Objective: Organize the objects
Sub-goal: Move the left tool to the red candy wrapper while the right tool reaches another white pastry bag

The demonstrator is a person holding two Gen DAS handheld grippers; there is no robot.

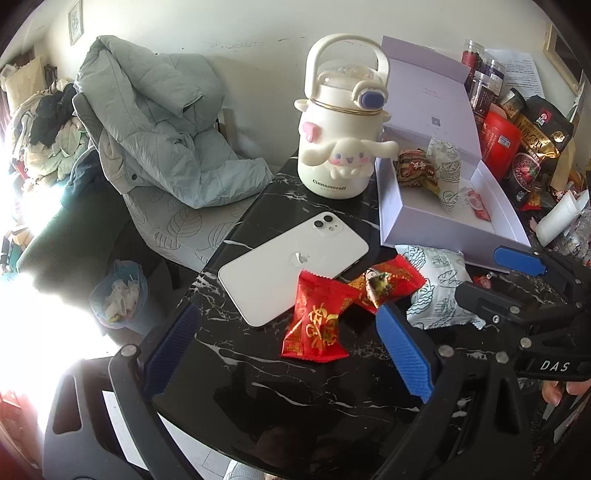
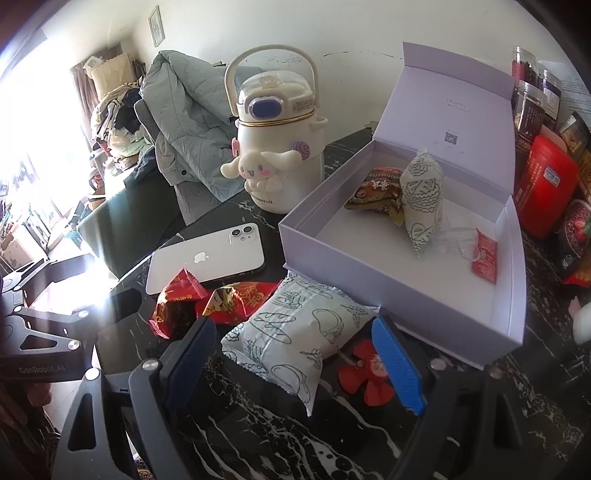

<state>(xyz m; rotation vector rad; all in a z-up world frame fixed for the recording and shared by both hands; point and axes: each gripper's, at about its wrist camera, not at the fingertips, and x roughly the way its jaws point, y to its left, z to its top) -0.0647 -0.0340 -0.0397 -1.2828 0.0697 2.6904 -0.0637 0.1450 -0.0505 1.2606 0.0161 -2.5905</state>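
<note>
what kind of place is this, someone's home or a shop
Most likely a lived-in home: a puffer jacket is slung over an upholstered chair, a framed picture hangs on the wall, and a Cinnamoroll bottle stands with a white iPhone on the marble-look table.

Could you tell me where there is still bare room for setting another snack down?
The box floor is bare along its near and left walls, ahead of the white packet standing inside it. The black tabletop is bare near the left gripper. It is crowded where red packets overlap the phone.
</note>
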